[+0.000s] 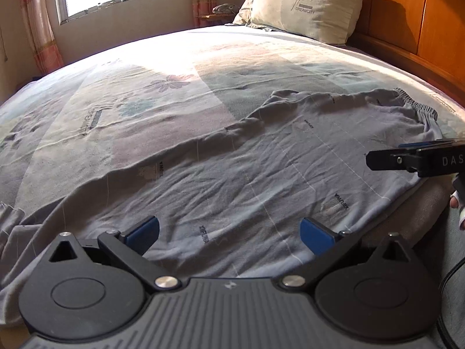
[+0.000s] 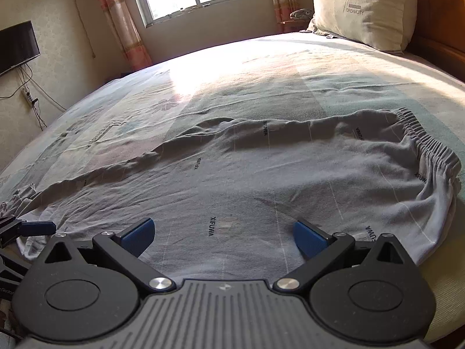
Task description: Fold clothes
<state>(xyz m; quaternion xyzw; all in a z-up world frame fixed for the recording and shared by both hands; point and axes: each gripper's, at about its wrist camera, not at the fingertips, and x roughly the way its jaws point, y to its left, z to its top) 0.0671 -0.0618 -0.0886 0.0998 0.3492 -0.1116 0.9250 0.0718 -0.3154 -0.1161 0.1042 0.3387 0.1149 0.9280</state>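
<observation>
Lying flat across the near side of a bed (image 2: 261, 67), grey trousers (image 2: 247, 180) stretch sideways, elastic waistband (image 2: 430, 145) to the right. Left tongs (image 1: 229, 232) and right tongs (image 2: 223, 234) hover above them, both spread apart, gripping nothing.

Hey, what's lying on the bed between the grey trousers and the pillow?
Nothing: only bare patterned bedsheet lies between the grey trousers and the pillow. Both wrist views show it, the right more clearly.
</observation>
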